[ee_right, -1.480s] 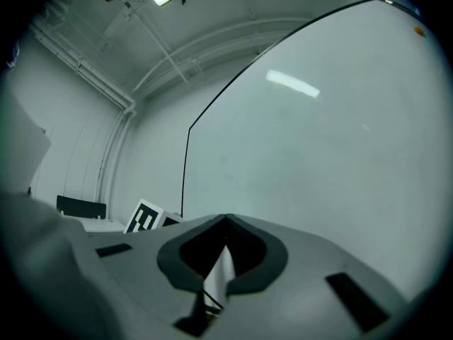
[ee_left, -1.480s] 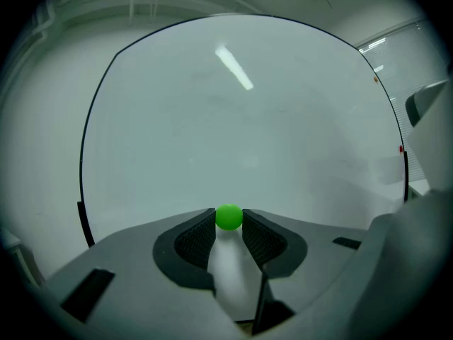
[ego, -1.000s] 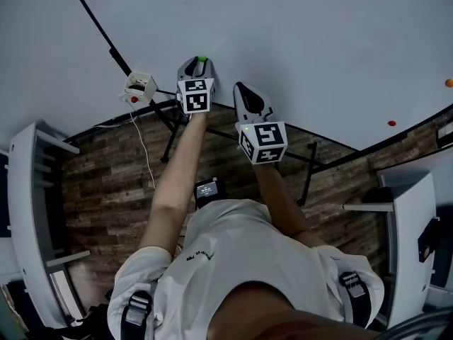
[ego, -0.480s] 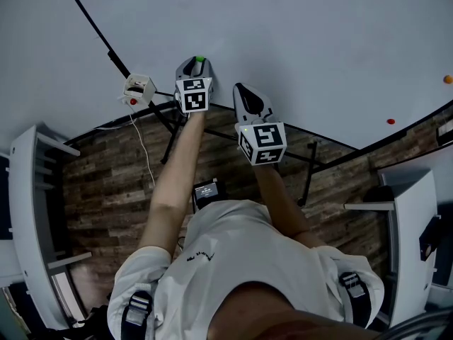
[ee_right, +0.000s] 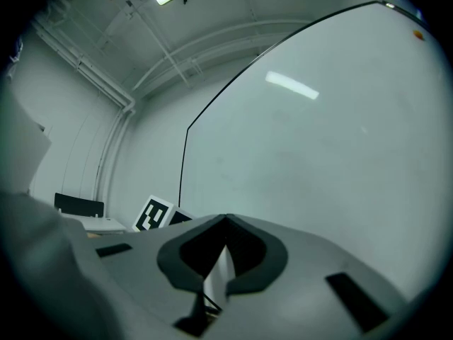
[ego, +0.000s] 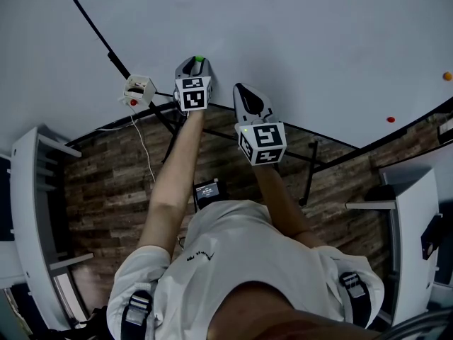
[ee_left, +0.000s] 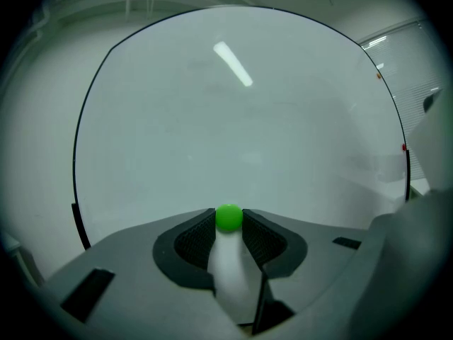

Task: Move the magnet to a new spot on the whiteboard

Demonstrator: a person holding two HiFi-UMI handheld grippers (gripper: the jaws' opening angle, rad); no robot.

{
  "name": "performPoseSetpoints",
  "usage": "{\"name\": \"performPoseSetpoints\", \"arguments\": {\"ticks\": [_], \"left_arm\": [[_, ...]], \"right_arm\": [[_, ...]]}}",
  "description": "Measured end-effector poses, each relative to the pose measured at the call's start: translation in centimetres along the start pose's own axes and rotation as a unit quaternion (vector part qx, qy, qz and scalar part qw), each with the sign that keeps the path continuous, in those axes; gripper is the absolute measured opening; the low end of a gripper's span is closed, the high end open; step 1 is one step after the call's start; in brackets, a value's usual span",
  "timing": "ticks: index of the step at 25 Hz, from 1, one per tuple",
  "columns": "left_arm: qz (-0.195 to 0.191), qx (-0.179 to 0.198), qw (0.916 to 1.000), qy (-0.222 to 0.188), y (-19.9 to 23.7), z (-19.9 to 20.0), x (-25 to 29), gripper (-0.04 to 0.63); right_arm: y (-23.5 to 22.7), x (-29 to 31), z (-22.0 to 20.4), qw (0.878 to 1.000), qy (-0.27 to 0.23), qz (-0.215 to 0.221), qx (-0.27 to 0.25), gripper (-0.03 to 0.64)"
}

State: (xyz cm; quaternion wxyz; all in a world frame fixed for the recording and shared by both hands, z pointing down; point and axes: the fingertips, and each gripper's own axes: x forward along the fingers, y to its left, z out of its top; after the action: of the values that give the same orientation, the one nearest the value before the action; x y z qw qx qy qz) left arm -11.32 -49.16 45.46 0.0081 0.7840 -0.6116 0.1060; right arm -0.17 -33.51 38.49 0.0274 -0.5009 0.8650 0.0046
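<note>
The magnet is a small green dome, by my judgement light, hard and rather slick. It is pinched by its sides between the very tips of the left claw, low on the whiteboard; the sides are the only hold it offers, and it will likely cling until pulled or slid. No view shows whether its back touches the board; the right claw hangs just beside, jaws together on nothing; far to the right on the board a red dot and an orange dot — perhaps more magnets — are too small to tell.
</note>
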Motion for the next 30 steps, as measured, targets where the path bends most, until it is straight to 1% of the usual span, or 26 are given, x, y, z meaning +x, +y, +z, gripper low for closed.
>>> {"name": "performPoseSetpoints", "arguments": {"ticks": [14, 18, 20, 26, 30], "left_arm": [[-0.002, 0.010, 0.9999, 0.008, 0.2, -0.5, 0.4, 0.120], [-0.006, 0.003, 1.0000, 0.005, 0.2, -0.2, 0.2, 0.135], [-0.010, 0.003, 0.9999, 0.002, 0.1, -0.2, 0.2, 0.153], [-0.008, -0.001, 0.9999, 0.006, 0.1, -0.6, -0.3, 0.153], [-0.003, -0.003, 1.0000, -0.003, 0.3, -0.1, -0.8, 0.153]], "right_arm": [[0.0, 0.1, 0.2, 1.000, -0.003, 0.000, 0.000, 0.014], [-0.1, 0.0, 0.2, 1.000, -0.002, 0.000, 0.000, 0.014], [-0.1, 0.0, 0.2, 1.000, -0.003, 0.000, 0.000, 0.014], [-0.1, -0.2, 0.4, 1.000, -0.003, -0.002, 0.001, 0.014], [0.0, -0.2, 0.3, 1.000, -0.004, -0.002, 0.001, 0.014]]}}
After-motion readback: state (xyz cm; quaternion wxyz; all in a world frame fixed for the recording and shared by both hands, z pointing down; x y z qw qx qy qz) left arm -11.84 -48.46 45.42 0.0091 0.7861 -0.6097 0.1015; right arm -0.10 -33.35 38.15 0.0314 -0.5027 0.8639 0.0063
